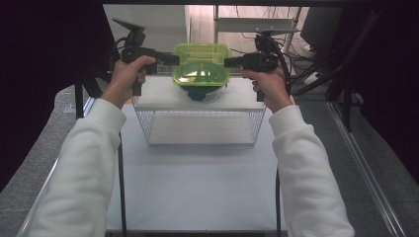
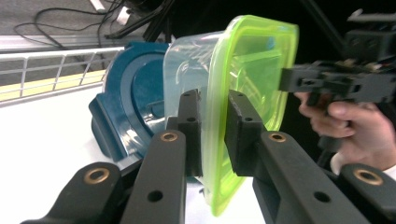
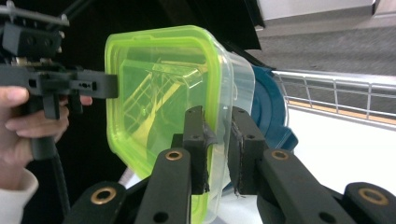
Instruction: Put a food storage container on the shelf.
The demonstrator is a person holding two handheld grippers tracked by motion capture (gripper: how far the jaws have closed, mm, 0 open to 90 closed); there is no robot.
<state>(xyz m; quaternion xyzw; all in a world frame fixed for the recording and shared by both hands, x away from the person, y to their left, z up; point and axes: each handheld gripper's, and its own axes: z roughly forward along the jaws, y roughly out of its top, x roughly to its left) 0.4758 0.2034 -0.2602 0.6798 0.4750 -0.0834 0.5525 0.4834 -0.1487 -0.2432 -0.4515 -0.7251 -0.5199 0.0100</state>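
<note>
Neon-green lid on a clear plastic food container [image 1: 201,64], and each hand-held gripper is clamped on its rim: left hand-held gripper [image 1: 174,59] on one edge, right hand-held gripper [image 1: 228,62] on the opposite edge. Looks like a two-handed carry, box held just above the dark blue round dish [image 1: 199,92] on the raised white surface [image 1: 163,96] (behind the wire basket [image 1: 202,126]). Next move needs both hands travelling level together, or it'll tilt.

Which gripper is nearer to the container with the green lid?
Neither: both grip it. The left gripper clamps the left rim of the container; the right gripper clamps the opposite rim.
</note>
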